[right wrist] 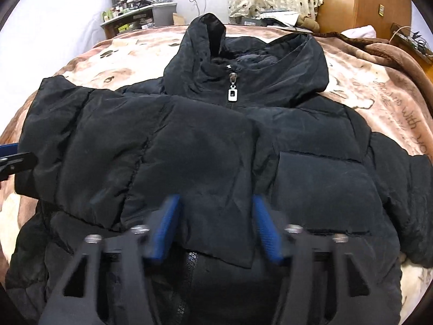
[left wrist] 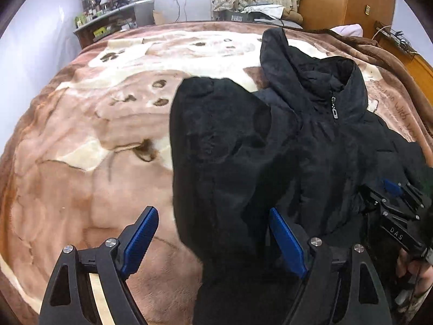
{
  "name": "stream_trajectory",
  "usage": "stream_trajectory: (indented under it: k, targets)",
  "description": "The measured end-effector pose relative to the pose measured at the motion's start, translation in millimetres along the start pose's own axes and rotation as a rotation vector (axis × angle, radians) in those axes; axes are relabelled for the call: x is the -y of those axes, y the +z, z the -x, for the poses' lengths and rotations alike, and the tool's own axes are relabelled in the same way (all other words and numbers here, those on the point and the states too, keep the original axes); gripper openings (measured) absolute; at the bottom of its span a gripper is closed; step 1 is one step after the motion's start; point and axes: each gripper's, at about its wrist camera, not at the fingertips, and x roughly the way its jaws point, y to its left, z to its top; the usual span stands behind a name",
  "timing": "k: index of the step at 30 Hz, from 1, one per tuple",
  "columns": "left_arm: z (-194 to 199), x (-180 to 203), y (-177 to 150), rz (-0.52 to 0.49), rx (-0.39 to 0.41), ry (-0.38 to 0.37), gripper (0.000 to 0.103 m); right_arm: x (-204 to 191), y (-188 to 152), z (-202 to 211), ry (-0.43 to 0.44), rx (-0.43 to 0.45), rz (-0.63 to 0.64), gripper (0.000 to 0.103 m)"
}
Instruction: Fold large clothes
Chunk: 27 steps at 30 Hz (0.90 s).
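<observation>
At the bottom of the right wrist view, the right hand-held gripper (right wrist: 215,227) is seen with its blue pads spread apart, held low over the black puffer jacket (right wrist: 205,162) with nothing caught between them; the blur on the fingers suggests it is in motion. A sleeve (right wrist: 151,157) has been laid across the chest from the left of the frame, its cuff end lying between the pads, which is judged to be the first inward fold of a large garment, made so the width is narrowed before the body is doubled over. In the lower part of the left wrist view, the left hand-held gripper (left wrist: 213,241) is likewise spread, with a dark mound of jacket cloth bulging between and above its pads; whether the cloth is touched cannot be told. The jacket is spread front-up on the bed, over a brown and cream blanket (left wrist: 81,140), zipped to the collar so that the front panels are kept together. Further up, the zipper pull (right wrist: 232,93) and the hood (right wrist: 211,40) lie toward the far edge. Beyond the bed, a cluttered shelf (right wrist: 135,13) occupies the upper left and a wooden wardrobe (right wrist: 360,2) the upper right.
</observation>
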Motion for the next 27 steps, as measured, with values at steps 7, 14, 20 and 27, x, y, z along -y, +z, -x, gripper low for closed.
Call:
stream_trajectory:
  k: [7, 14, 20, 27]
  targets:
    - [-10.5, 13.6, 5.1, -0.01, -0.009, -0.02, 0.083, 10.0, 1.9, 13.9, -0.014, 0.067, -0.003, 0.003]
    - [-8.7, 31.5, 13.7, -0.024, 0.03, -0.029, 0.083, 41.7, 5.2, 39.0, -0.079, 0.142, -0.043, 0.001]
    - [-34.7, 45.3, 23.5, -0.064, -0.017, 0.001, 0.083, 70.6, 8.6, 30.3, -0.146, 0.103, -0.09, 0.001]
    - [-59.1, 48.0, 25.8, -0.048, -0.033, 0.014, 0.089, 76.5, 3.6, 11.5, -0.175, 0.045, -0.076, 0.001]
